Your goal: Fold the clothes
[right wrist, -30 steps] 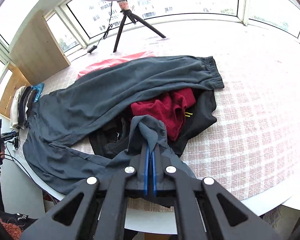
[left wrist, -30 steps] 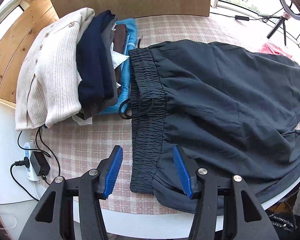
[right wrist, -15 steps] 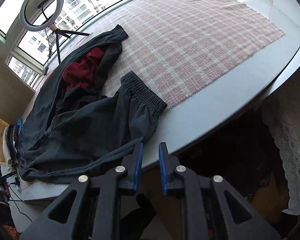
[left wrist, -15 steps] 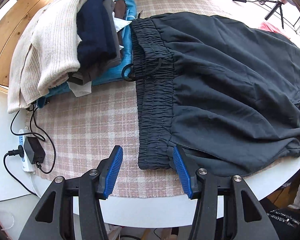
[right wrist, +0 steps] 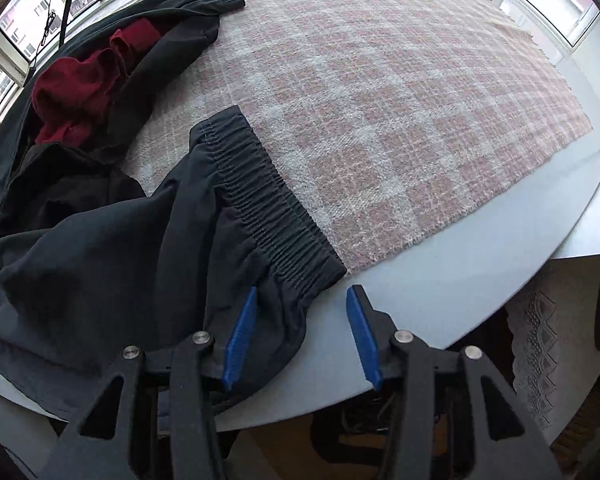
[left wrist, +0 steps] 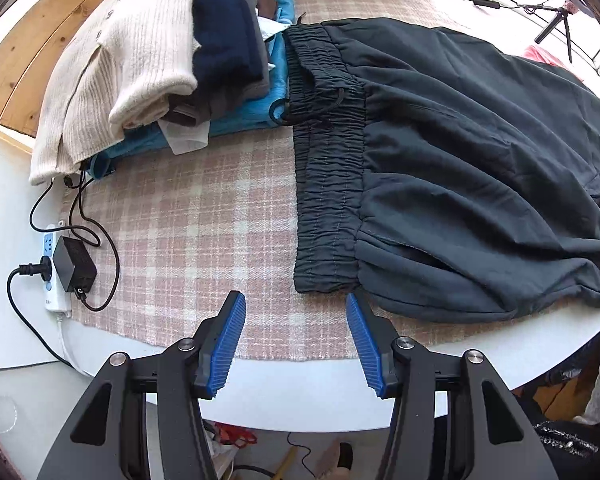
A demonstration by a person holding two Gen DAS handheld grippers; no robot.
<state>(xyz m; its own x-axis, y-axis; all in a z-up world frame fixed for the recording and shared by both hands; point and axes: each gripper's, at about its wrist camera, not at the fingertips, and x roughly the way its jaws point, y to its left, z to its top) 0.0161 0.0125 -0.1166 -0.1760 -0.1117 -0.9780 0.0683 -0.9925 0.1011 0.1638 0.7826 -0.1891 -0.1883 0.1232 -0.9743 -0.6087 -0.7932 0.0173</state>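
Dark grey trousers (left wrist: 460,152) lie spread on the checked pink tablecloth (left wrist: 188,220), the elastic waistband (left wrist: 324,184) towards the left. My left gripper (left wrist: 294,344) is open and empty, just short of the waistband's near corner. In the right wrist view one trouser leg's elastic cuff (right wrist: 268,200) lies at the cloth's near edge. My right gripper (right wrist: 300,332) is open over the table edge; its left pad sits at the leg fabric, holding nothing. A dark red garment (right wrist: 80,84) lies between the trouser legs.
A stack of folded clothes, cream cardigan (left wrist: 112,64) on top, sits at the far left. A power strip with a black adapter (left wrist: 74,264) and cables lies at the left table edge. A tripod (left wrist: 556,20) stands behind. The round white table (right wrist: 460,292) edge is close.
The right gripper let go of the trouser leg, which now lies flat, and opened wide. The left gripper drew back towards the table edge, clear of the waistband.
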